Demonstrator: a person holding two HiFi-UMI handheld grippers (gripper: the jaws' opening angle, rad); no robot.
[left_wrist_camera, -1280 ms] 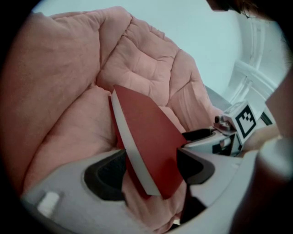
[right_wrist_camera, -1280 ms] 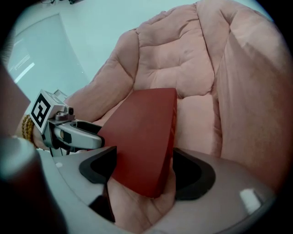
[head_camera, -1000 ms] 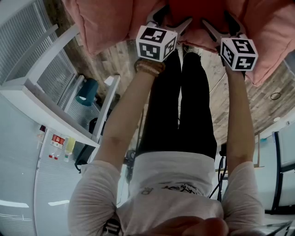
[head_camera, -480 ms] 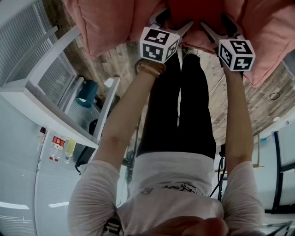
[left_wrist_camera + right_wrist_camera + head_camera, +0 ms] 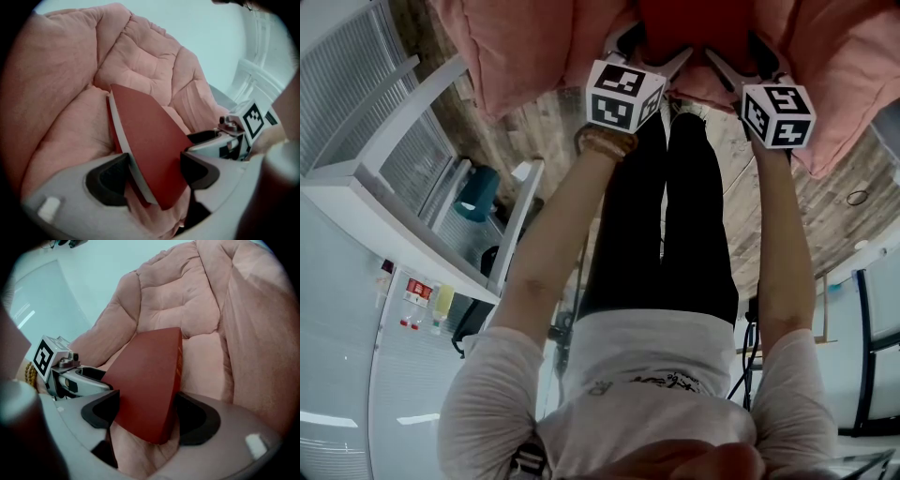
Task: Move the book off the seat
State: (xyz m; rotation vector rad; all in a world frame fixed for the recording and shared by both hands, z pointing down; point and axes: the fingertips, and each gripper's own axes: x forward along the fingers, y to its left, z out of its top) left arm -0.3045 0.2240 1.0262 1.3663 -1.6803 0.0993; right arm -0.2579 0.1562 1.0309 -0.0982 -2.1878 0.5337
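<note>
Red-covered book (image 5: 150, 140) was found on the pink padded armchair (image 5: 187, 296), standing tilted on one corner over the seat cushion (image 5: 206, 362). Its white page edge faced the left side of the chair and its lowest corner pressed into, or sat just above, the pink fabric; which of the two could not be determined.

The left gripper (image 5: 152, 176) was closed on the book near that lower corner. One dark pad (image 5: 110, 180) bore against the page edge and back cover, and the opposite pad bore against the front cover. The right gripper (image 5: 146, 416) was likewise clamped on the book from the other side, its black pads (image 5: 194, 420) touching both covers with no gap visible. The two grippers sat just beside each other, each showing in the other's view.

From the head view, both arms were extended towards the chair, with the marker cubes (image 5: 623, 94) level and near one another at the front edge of the cushion. A beaded bracelet (image 5: 605, 142) was noted on the left wrist. Wooden plank floor (image 5: 825, 206) lay beneath the chair.
</note>
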